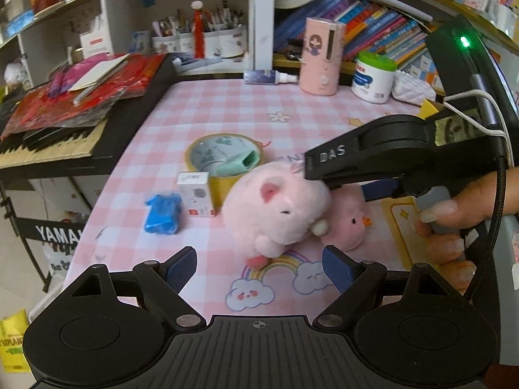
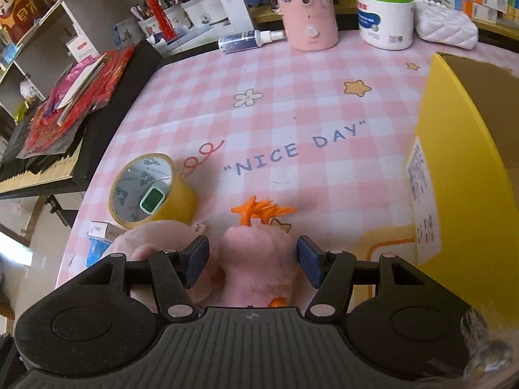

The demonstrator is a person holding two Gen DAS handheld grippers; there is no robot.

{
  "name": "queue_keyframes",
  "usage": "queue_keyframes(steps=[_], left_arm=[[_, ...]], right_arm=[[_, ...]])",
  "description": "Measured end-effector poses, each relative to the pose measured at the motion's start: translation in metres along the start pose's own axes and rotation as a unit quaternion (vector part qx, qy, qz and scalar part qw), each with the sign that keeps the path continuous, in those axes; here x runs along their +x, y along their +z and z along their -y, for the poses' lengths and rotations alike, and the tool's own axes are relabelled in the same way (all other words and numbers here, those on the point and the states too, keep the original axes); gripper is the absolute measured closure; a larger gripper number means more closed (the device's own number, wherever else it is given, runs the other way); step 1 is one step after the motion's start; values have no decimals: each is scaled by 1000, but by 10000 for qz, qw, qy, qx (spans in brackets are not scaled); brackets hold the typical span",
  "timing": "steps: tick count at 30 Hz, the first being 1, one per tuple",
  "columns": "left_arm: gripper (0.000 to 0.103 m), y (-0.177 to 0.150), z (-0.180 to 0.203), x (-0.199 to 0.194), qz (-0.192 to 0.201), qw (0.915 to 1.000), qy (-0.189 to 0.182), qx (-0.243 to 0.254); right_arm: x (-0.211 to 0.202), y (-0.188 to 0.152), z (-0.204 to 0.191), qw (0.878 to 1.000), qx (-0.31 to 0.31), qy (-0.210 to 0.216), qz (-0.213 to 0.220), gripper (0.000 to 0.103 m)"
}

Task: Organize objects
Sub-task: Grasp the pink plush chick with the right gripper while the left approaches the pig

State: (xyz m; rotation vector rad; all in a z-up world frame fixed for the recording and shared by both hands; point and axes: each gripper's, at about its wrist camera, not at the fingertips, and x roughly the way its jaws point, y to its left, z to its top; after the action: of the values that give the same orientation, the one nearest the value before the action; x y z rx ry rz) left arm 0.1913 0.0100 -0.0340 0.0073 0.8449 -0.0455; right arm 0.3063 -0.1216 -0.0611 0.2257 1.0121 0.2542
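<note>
Pink checked table (image 2: 292,74) bearing tape roll (image 2: 152,191), plush toys (image 1: 275,207).

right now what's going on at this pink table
A person is tidying the table with a handheld gripper in each hand. The right gripper is down over the pink chick plush, which sits between its pads; whether they press it is unclear. The left gripper hangs open and empty just short of the pink pig plush. A tape roll, small white box and blue packet lie nearby. A yellow box stands open on the right.
</note>
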Motion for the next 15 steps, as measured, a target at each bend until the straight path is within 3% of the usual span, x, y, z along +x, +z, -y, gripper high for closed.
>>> queue_keyframes(steps=[8,15], left_arm=[[15,10,14,24,32,9983,228,530],[12,18,26,35,71,9959,179,883]], right_arm=[[12,8,4,9988,46,363,-318,46],[15,7,4,9974,-78,432,-573,44]])
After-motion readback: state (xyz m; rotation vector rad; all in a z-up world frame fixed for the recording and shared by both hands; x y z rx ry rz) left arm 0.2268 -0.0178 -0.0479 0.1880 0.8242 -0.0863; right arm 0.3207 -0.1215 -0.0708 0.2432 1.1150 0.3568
